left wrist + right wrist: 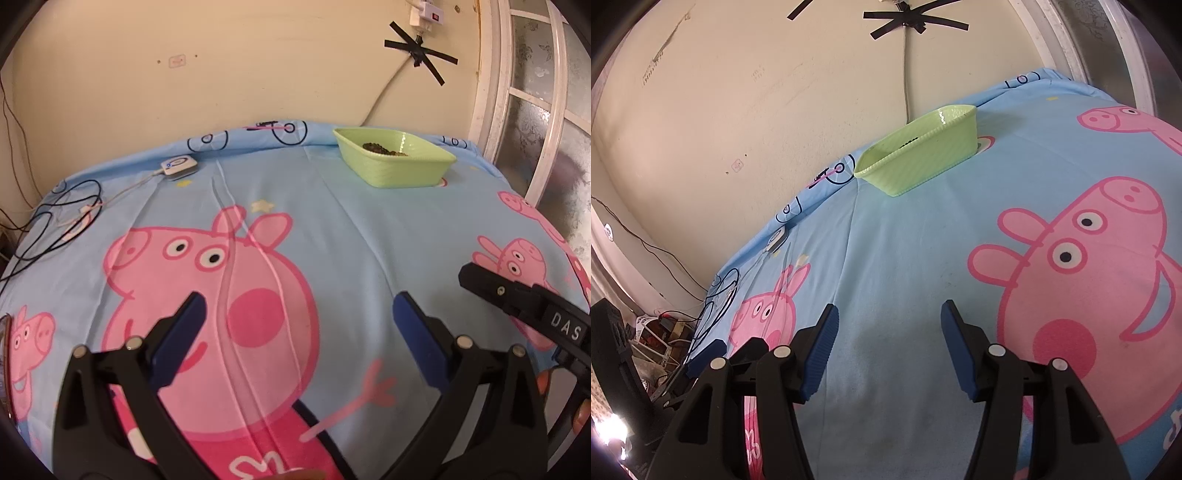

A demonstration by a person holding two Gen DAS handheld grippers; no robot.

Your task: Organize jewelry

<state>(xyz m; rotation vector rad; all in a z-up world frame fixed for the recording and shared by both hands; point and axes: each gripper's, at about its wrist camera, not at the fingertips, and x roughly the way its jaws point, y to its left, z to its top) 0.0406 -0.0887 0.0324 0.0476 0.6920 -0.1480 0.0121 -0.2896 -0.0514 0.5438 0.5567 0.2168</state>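
While both claws gape empty, possibly beads [384,148] in green basket [399,168].

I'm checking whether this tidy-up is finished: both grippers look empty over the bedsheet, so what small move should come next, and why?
Probably hold both back and scan the sheet rather than reach. The left gripper and right gripper are open with nothing between their pads, a dark beaded piece already lies in the green basket, and no loose jewelry shows on the bedsheet.

The basket [395,162] looks like glossy, ribbed green plastic. The bedsheet [351,236] is soft matt cloth. Blue ridged pads [820,347] are probably rubber.
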